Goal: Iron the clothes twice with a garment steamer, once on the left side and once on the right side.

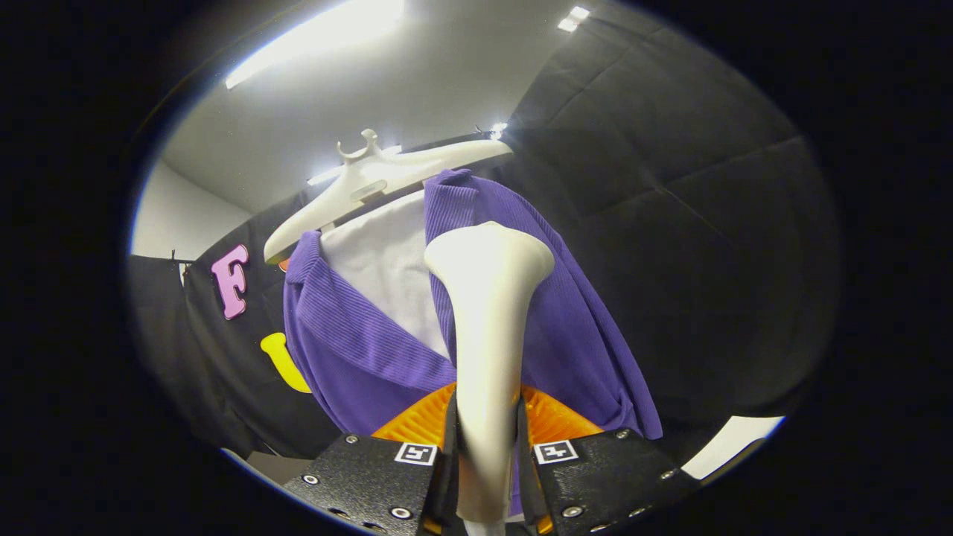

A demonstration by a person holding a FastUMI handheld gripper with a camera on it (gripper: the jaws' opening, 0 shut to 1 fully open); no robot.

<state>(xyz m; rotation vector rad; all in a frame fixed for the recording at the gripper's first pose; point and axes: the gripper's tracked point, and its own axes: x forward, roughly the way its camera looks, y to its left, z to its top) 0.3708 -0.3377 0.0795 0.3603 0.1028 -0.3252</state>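
My gripper (pixel 488 439) is clamped on the white garment steamer (pixel 488 327), both fingers pressing its handle. The steamer's lower end is cut off below my fingers, and its flared head hides part of the purple shirt (pixel 573 335) just beyond. The ribbed shirt hangs open over a white panel (pixel 387 268) on a white hanger (pixel 372 179).

A white hanger (pixel 387 179) carries the garments. A purple ribbed shirt (pixel 573 327) hangs from it, open over a white inner layer (pixel 387 268).
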